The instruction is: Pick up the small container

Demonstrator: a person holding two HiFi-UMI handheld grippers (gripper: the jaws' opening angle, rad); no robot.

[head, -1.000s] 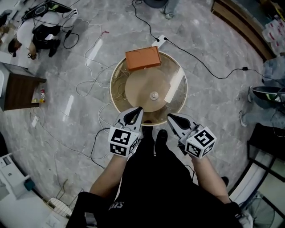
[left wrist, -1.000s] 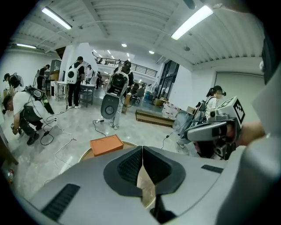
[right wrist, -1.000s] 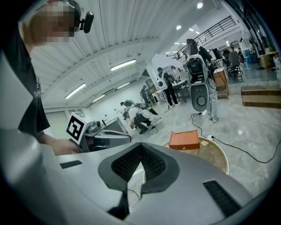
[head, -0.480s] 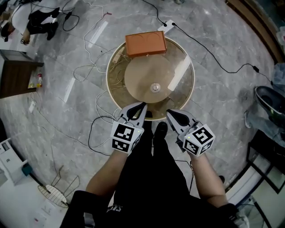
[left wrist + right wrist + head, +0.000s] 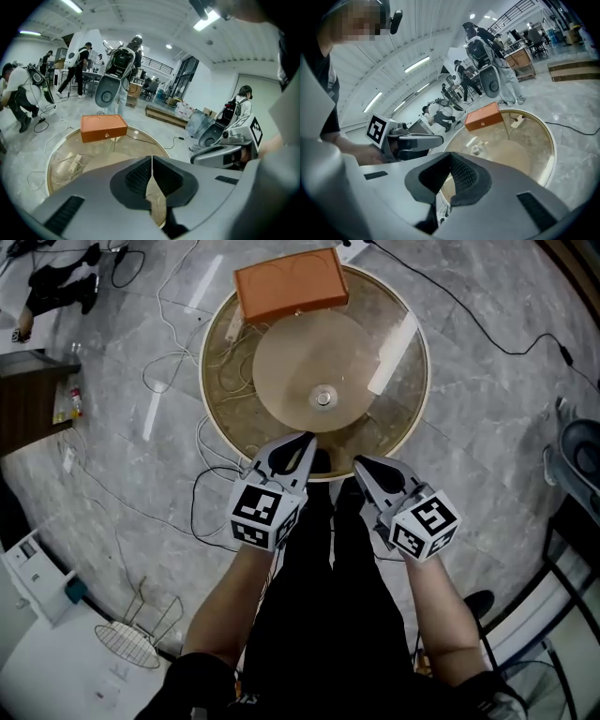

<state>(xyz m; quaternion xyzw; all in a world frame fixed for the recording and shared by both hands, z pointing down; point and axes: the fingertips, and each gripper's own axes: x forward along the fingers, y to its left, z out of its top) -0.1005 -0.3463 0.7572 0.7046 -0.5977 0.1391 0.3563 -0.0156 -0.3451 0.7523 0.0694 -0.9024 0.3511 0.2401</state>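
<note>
Broadly, the round glass worktop [image 5: 405, 401] fills the upper middle of the head view, and the coming move turns on the reach across it. The orange box-shaped container [image 5: 290, 282], which I take to be the task's thing, sits on the far rim. Both grippers hang over the near rim, just in front of the person's legs, so the whole width of the glass lies between the jaws and the box. Its long axis runs left to right across the view, tilted slightly, with a long side facing the person. It lies a little left of the worktop's middle, so the left gripper [image 5: 307, 439] looks marginally nearer than the right gripper [image 5: 360, 463]. Each gripper's jaws are pressed together with nothing between them; they would need to part before any grasp. A small silvery piece [image 5: 323, 397] shows near the worktop's centre, between the jaws and the box; I cannot tell what it is.
</note>
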